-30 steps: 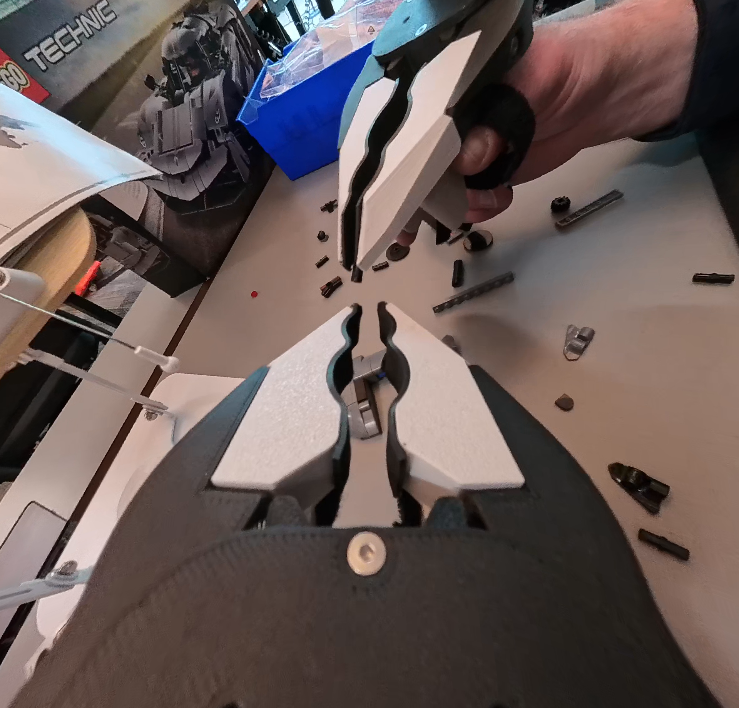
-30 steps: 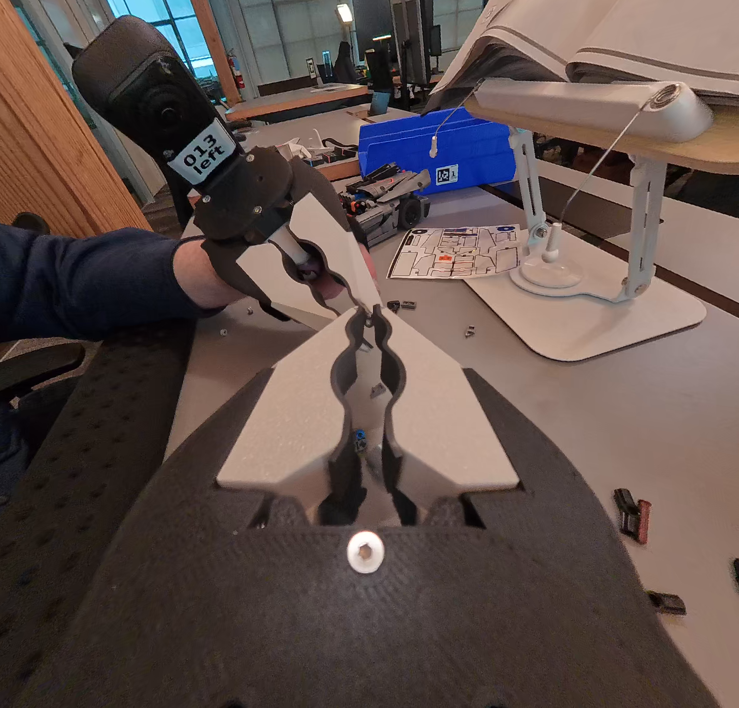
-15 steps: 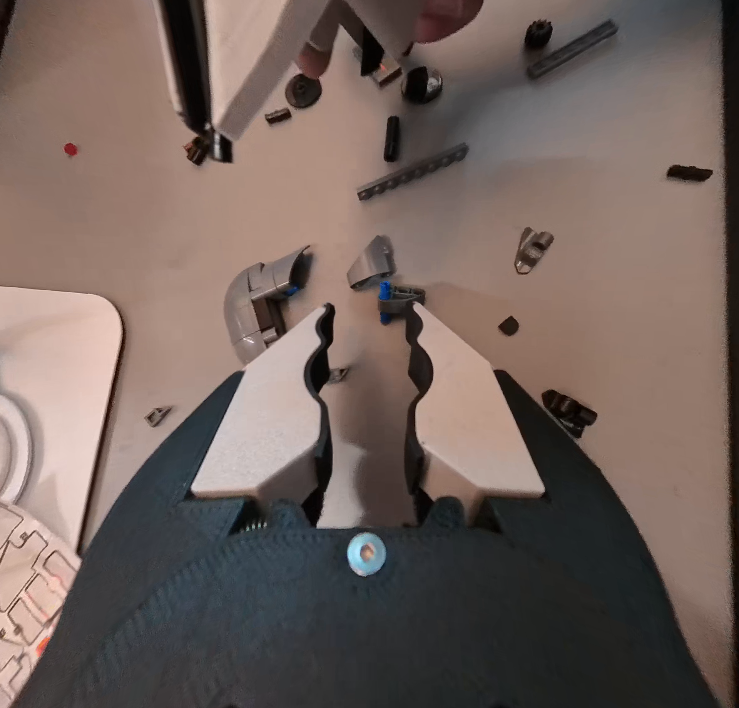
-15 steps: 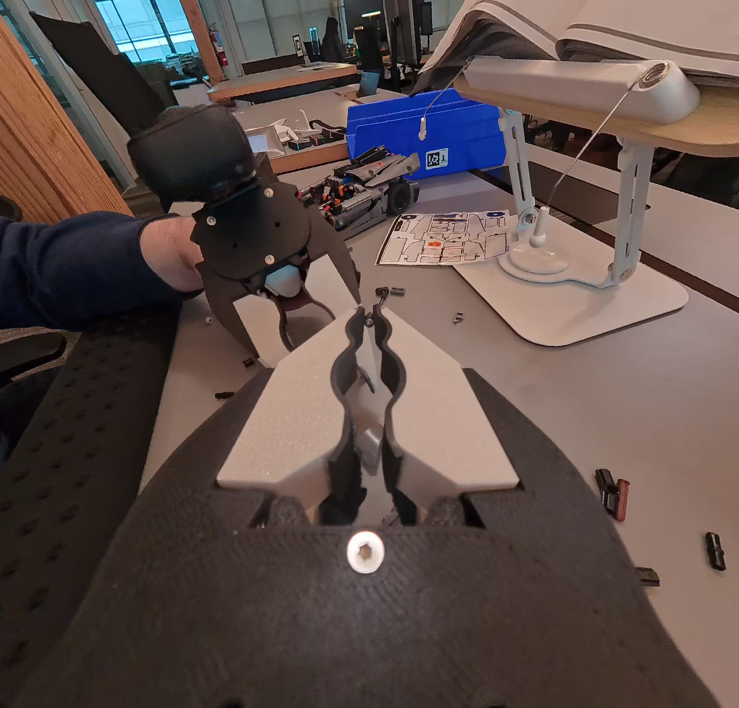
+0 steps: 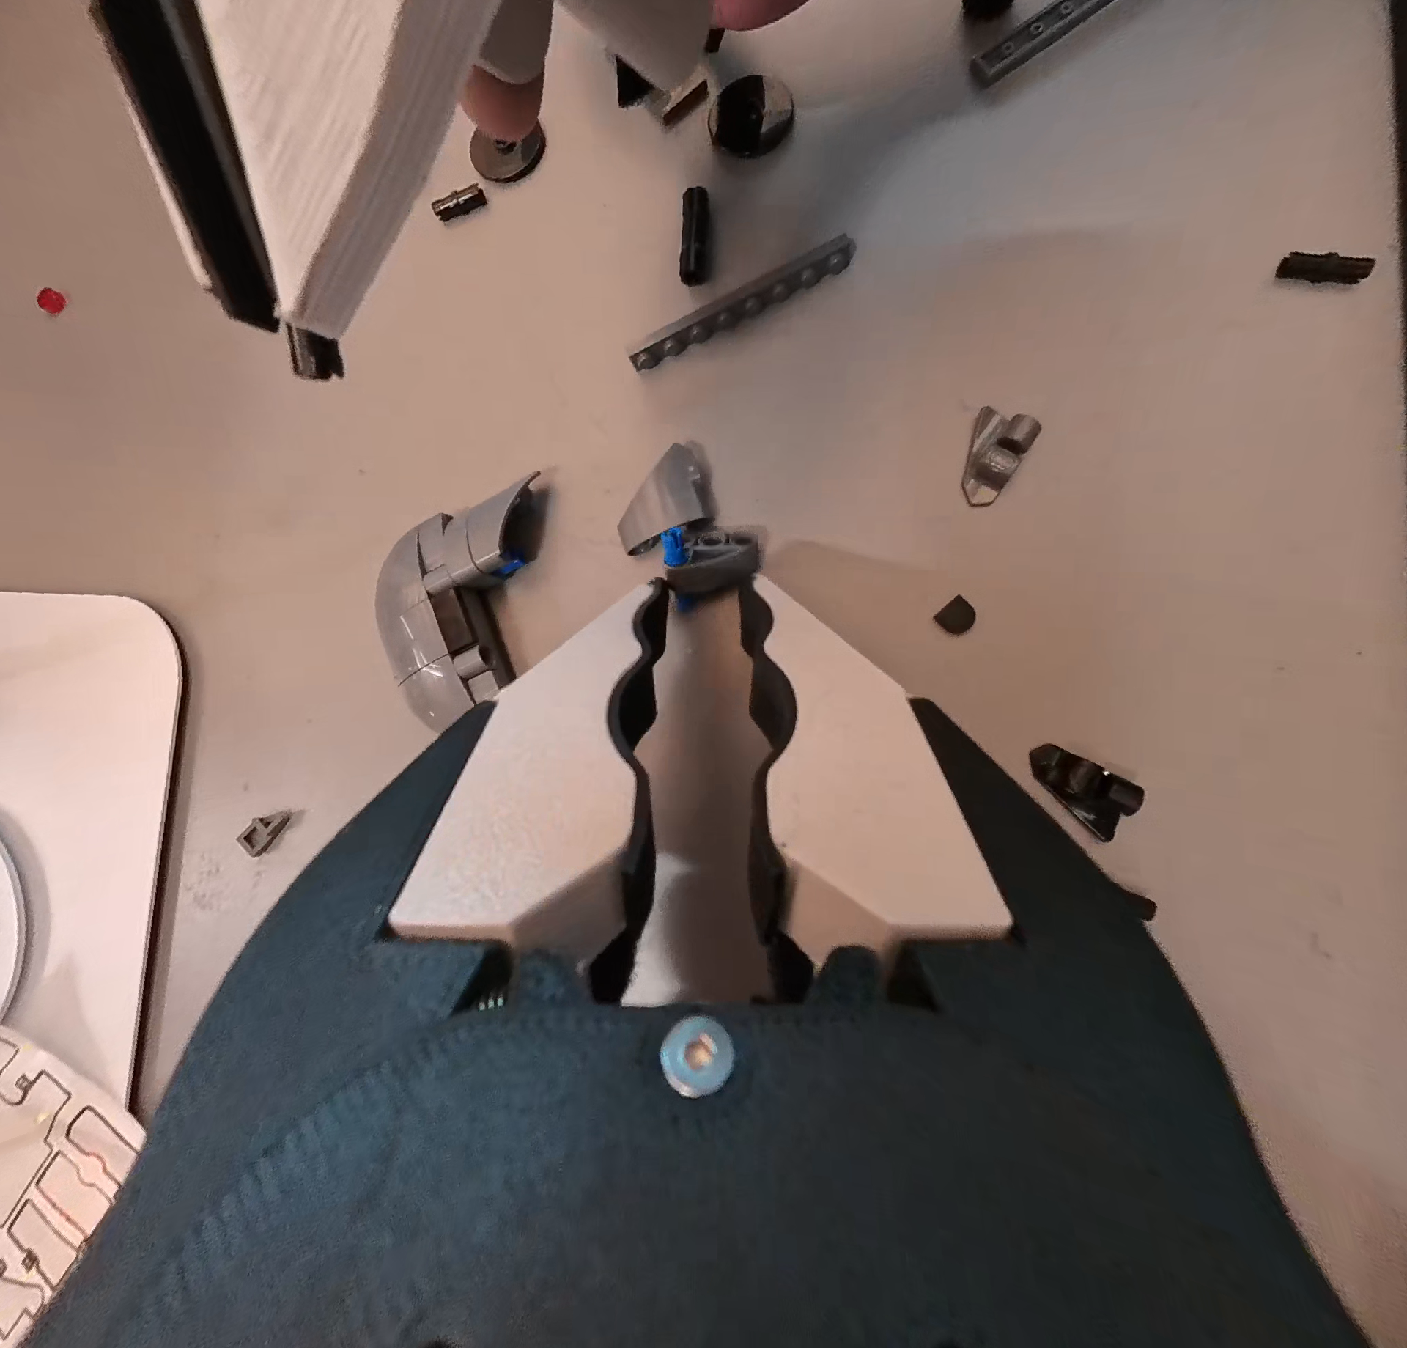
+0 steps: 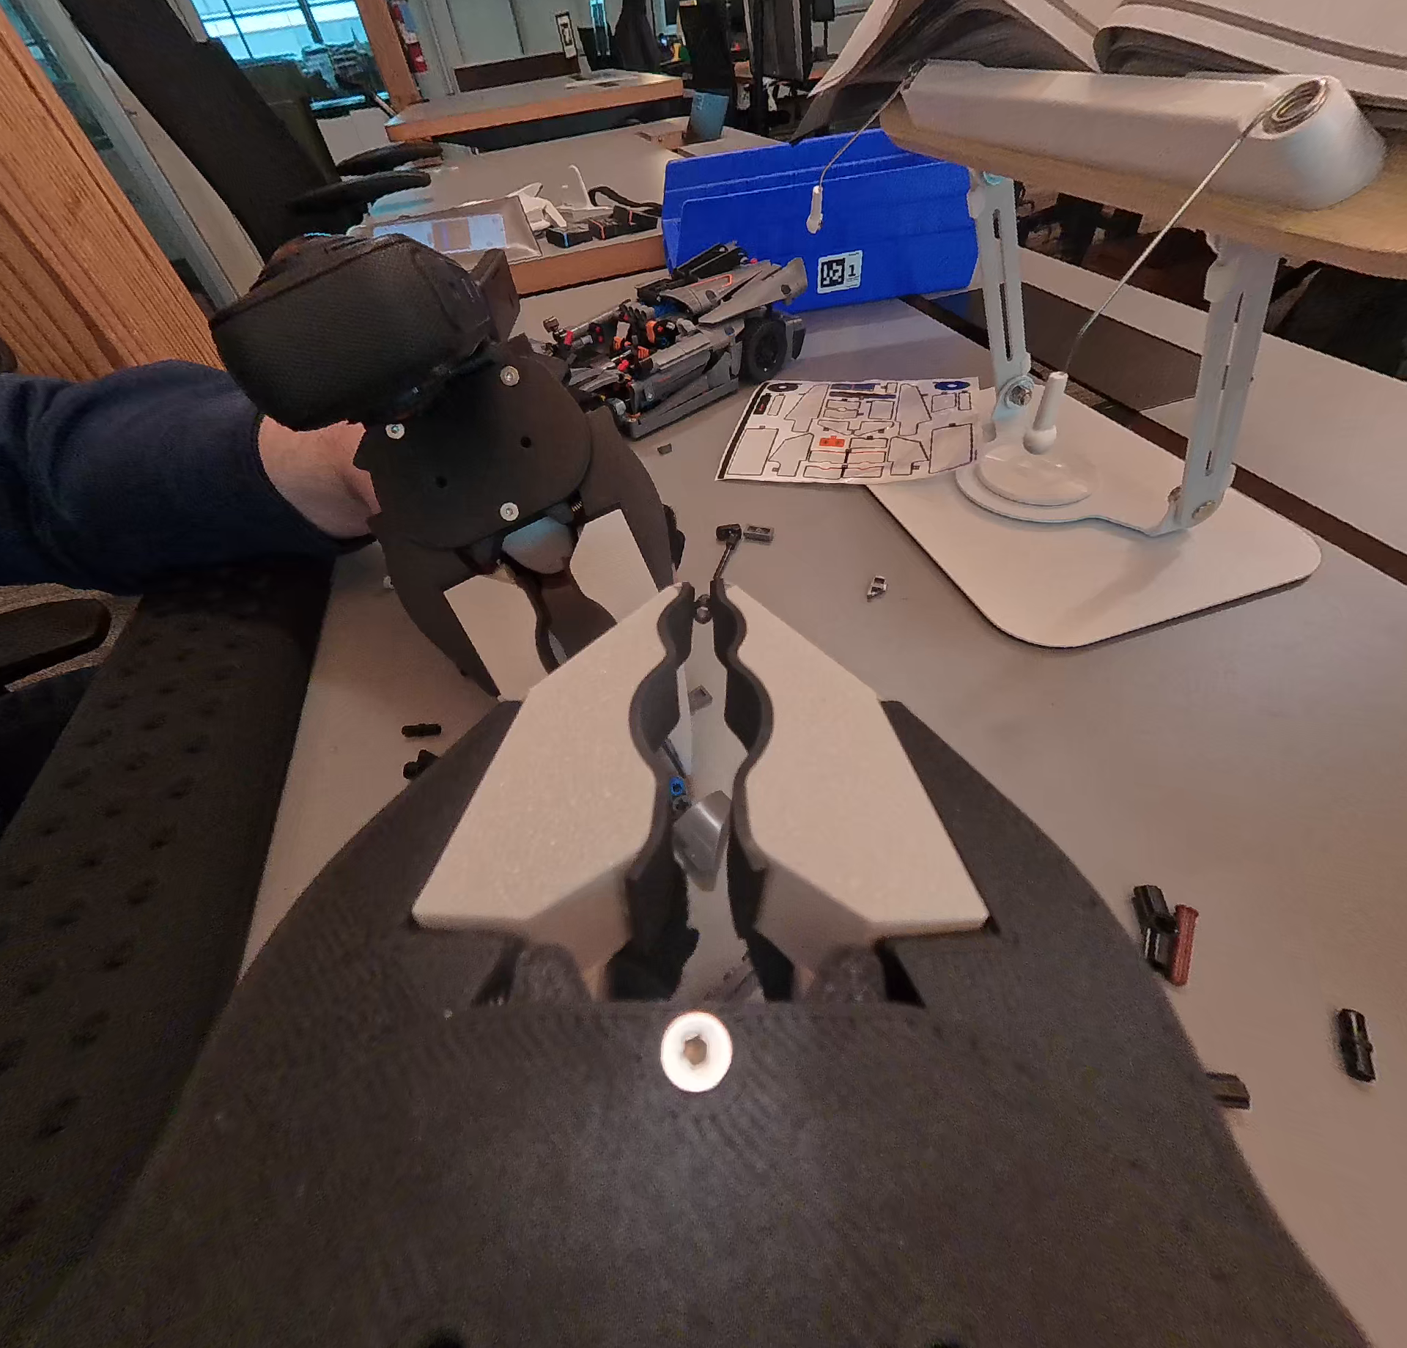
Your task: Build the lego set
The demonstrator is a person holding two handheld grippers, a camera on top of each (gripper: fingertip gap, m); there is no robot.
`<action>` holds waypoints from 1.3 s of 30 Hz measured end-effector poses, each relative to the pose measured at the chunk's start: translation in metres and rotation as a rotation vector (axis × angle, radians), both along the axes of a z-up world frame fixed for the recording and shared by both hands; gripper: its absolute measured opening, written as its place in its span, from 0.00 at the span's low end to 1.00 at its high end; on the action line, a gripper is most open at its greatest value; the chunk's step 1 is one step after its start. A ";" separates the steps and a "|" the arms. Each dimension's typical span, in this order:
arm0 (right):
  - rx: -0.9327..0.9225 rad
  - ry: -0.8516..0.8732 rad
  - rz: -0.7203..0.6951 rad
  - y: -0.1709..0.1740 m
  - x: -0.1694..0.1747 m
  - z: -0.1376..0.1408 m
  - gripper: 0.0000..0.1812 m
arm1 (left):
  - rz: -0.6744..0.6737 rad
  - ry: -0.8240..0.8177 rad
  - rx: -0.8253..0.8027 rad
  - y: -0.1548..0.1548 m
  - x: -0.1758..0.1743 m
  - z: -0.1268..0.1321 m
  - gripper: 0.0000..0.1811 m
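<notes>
My left gripper (image 5: 704, 584) points down at the table, its jaws narrowed around a small grey piece with a blue pin (image 5: 716, 554). A grey curved shell piece (image 5: 670, 496) lies just beyond it. A curved grey assembly (image 5: 449, 611) lies on the table to the left. My right gripper (image 6: 702, 595) is shut on a small black pin (image 6: 702, 611); in the left wrist view it (image 5: 304, 321) hovers at the upper left with the black pin (image 5: 312, 352) at its tip. The left gripper's body (image 6: 472, 474) shows in the right wrist view, its tips hidden.
Loose parts lie around: long grey plates (image 5: 746, 306), black pins (image 5: 694, 234), a red stud (image 5: 49, 300). A white book stand base (image 6: 1104, 565), a sticker sheet (image 6: 853, 428), a partly built car (image 6: 685, 344) and a blue bin (image 6: 822, 230) stand behind. The left gripper's tips are roughly 10 cm from the right gripper's.
My left gripper let go of the curved grey assembly, tipped down toward the table, and its jaws narrowed around the small grey piece. My right gripper stayed shut on the black pin.
</notes>
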State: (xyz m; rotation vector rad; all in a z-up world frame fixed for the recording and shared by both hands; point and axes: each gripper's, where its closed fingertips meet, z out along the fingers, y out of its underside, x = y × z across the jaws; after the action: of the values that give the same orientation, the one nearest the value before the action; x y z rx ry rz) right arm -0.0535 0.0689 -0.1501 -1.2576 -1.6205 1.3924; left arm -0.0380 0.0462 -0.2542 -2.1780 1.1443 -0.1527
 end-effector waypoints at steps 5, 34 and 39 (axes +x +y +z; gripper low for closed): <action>0.002 -0.001 0.000 0.000 0.000 0.000 0.01 | -0.005 0.009 0.020 0.002 0.000 0.001 0.02; 0.013 0.000 0.000 0.001 0.001 0.001 0.02 | -0.033 -0.010 0.124 0.009 0.012 0.016 0.04; 0.015 -0.003 0.002 0.000 0.001 0.000 0.02 | -0.065 0.036 0.158 0.010 0.018 0.013 0.10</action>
State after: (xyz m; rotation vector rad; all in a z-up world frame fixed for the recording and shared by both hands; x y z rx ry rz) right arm -0.0525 0.0692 -0.1503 -1.2508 -1.6318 1.3777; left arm -0.0200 0.0562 -0.2417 -2.0142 1.2062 -0.0490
